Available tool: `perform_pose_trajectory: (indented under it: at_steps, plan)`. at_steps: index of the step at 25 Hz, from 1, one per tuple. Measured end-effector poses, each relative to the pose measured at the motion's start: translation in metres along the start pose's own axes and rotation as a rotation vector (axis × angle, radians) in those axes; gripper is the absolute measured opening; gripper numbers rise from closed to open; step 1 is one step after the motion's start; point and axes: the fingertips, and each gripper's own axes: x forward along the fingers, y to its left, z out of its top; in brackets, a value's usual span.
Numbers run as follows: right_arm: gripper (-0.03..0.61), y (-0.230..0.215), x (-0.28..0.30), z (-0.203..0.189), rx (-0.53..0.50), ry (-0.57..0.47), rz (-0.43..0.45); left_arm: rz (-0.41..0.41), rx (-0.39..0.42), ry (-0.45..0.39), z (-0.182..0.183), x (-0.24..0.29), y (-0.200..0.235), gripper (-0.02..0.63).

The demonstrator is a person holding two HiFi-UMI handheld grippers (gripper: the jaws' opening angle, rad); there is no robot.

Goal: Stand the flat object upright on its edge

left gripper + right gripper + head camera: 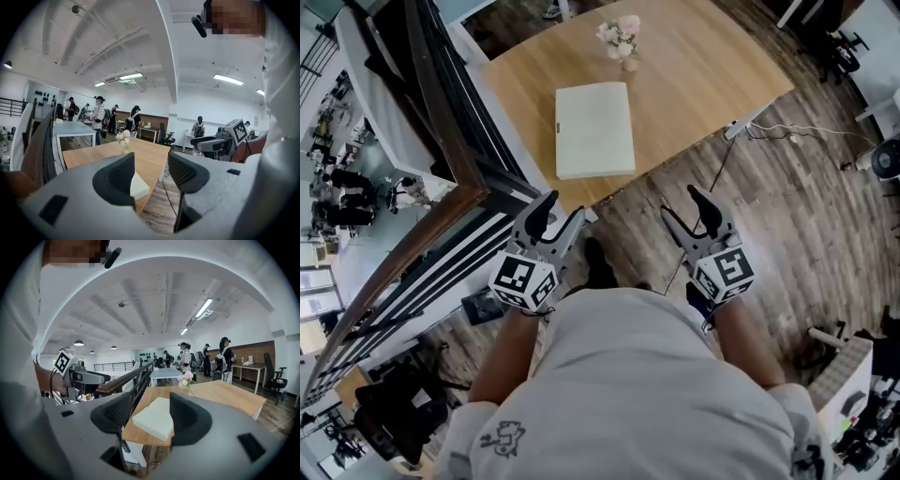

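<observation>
Cream slab (594, 129) flat on table (703, 66) (rect.), L gripper (563, 208) & R gripper (682, 204) jaws apart

A person wears a pale grey T-shirt (628, 394) with a small dark cartoon print (503, 437) on the left sleeve. The left gripper (562, 210) and right gripper (682, 206) are grey, with black ribbed pads (121, 177) and cubes (523, 280) bearing black-and-white square markers.
</observation>
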Motion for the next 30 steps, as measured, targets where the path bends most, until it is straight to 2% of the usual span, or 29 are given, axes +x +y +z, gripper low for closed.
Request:
perform_pose_trajectory:
  at_steps: [5, 11, 20, 30]
  plan:
    - [0.270, 0.004, 0.058, 0.007, 0.019, 0.043, -0.003, -0.031, 0.003, -0.007, 0.014, 0.012, 0.054, 0.215]
    - [0.270, 0.010, 0.106, 0.017, 0.027, 0.066, -0.014, -0.058, -0.007, -0.005, 0.023, 0.022, 0.099, 0.215]
    - [0.270, 0.004, 0.141, 0.012, 0.039, 0.136, -0.005, -0.068, -0.015, 0.001, 0.027, 0.034, 0.127, 0.215]
    - [0.268, -0.038, 0.172, 0.005, 0.044, 0.166, 0.023, -0.011, -0.037, 0.017, 0.026, 0.060, 0.144, 0.215]
